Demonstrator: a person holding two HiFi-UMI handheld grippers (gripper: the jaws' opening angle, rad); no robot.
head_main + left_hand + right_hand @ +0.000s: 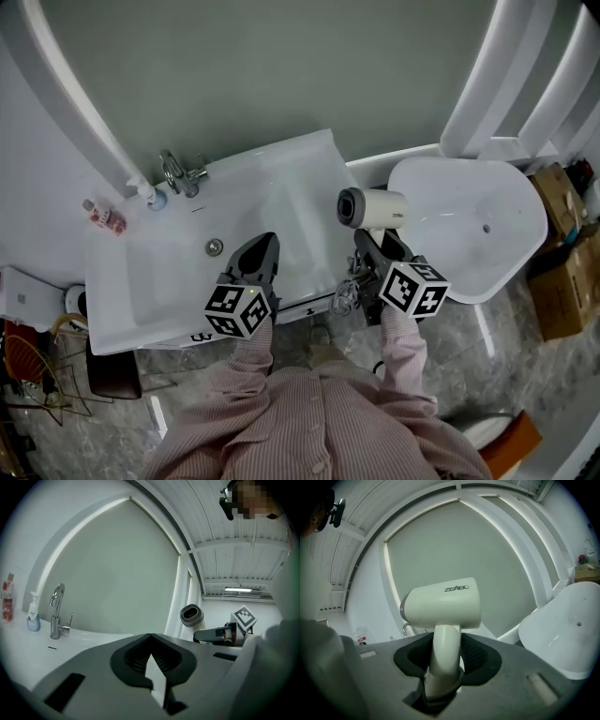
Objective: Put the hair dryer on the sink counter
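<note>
Hair dryer [443, 606]: one, clamped in right hand-held gripper [443, 665].

You held the hair dryer [373, 207] by its handle in your right gripper [444, 644], whose jaws were closed on the handle a little below the body. The dryer was cream-white, with a short barrel, a grey ring round its open end and a brand name printed on its side. The barrel lay level and crosswise, with the open end toward your left and the handle pointing back at you. It hung in the air at the right edge of the white sink counter [281, 183], not resting on it. The counter had a sunken basin.
</note>
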